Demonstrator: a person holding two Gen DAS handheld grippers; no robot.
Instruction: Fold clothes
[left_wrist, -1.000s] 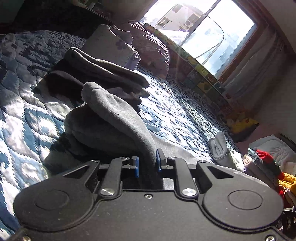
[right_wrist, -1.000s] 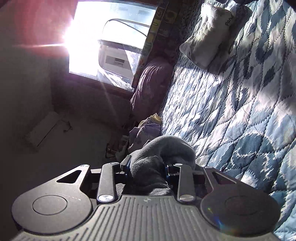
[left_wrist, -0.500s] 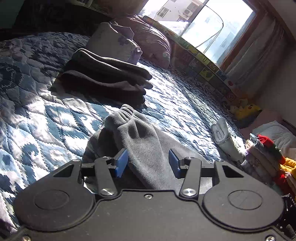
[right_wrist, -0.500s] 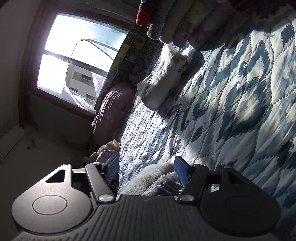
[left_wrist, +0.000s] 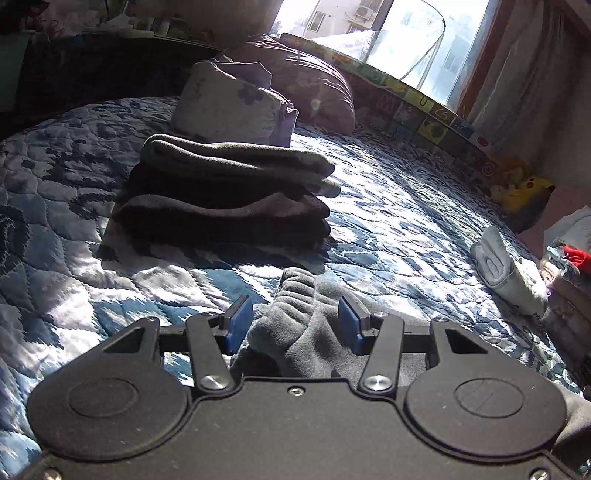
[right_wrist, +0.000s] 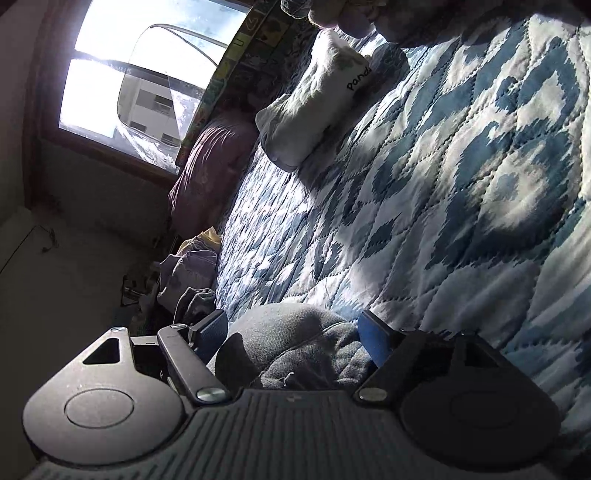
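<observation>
Near end of grey garment (left_wrist: 306, 332) hidden under both tongs' bodies.

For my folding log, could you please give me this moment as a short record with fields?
surface: quilt
garment in work: grey garment, lying on the quilt
left gripper: open, astride the garment
right gripper: open, astride the garment
folded stack: beyond the garment, before the pillows
other: white sock

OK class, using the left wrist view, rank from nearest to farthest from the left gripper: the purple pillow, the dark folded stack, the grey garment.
1. Grey garment, between the fingers.
2. Dark folded stack, ahead on the quilt.
3. Purple pillow, beyond it, by the window.
</observation>
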